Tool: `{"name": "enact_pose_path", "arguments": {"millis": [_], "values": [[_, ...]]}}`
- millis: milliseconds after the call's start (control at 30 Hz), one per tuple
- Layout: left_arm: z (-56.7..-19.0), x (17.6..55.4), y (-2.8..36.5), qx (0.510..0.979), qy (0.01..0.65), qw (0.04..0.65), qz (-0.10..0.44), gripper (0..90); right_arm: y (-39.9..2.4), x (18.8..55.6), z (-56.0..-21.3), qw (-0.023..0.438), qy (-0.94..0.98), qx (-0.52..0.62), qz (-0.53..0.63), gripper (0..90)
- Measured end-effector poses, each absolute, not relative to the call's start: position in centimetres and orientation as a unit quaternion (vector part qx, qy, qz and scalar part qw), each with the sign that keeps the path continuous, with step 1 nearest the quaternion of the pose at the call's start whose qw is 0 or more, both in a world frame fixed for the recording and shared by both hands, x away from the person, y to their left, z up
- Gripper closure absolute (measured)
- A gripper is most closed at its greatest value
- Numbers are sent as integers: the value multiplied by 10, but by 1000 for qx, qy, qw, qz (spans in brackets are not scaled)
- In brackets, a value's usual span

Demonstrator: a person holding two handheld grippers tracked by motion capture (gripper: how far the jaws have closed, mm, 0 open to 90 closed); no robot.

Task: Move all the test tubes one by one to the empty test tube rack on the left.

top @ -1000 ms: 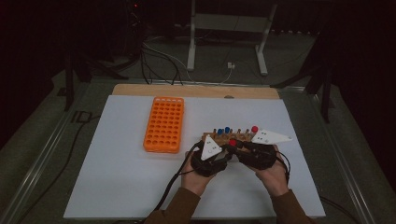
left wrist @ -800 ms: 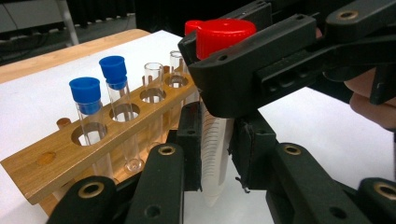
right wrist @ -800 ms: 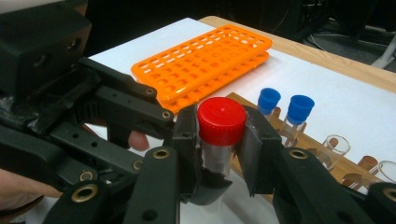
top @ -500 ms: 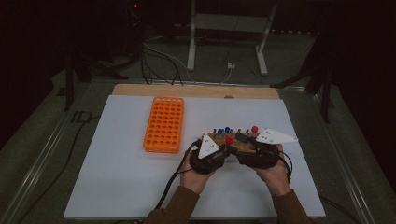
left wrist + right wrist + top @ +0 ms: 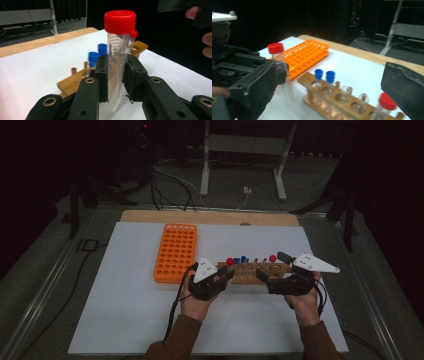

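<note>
A clear tube with a red cap (image 5: 117, 62) stands upright between the pads of my left gripper (image 5: 116, 77), which is shut on it. The high view has that left gripper (image 5: 227, 272) at the left end of a wooden rack (image 5: 252, 276), with the tube's red cap (image 5: 230, 261) above it. My right gripper (image 5: 274, 270) is at the rack's right end. Its jaws have just been opening and now stand wide apart with nothing gripped. In the right gripper view the rack (image 5: 332, 100) holds two blue-capped tubes (image 5: 318, 73) and a red-capped tube (image 5: 385, 102).
An orange tube rack (image 5: 176, 252) with empty holes lies left of the wooden rack on the white mat (image 5: 125, 310). A wooden strip (image 5: 210, 216) runs along the mat's far edge. Cables and a metal stand (image 5: 240, 150) are on the dark floor beyond.
The grippers were close together around the red-capped tube. The right jaws have opened and drawn off to the right, while the left gripper has moved left with the tube.
</note>
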State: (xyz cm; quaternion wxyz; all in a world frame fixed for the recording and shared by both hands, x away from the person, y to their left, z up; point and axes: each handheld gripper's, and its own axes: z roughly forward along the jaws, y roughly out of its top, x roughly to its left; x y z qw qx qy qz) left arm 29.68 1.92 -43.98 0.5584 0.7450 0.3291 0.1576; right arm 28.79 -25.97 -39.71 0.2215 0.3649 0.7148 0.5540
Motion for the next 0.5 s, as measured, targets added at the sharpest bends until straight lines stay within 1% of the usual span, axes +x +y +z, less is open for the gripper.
{"name": "enact_pose_path", "arguments": {"millis": [133,267,500], "values": [[-437,299,28,739,334,561,165,749,-264,287,-398,239,711,370,548,0],[-433,303,40,737,336,558,180,748,-274,284,-410,243,698,397,544,0],[-426,311,66,727,347,555,208,746,-289,283,-415,250,684,416,545,0]]}}
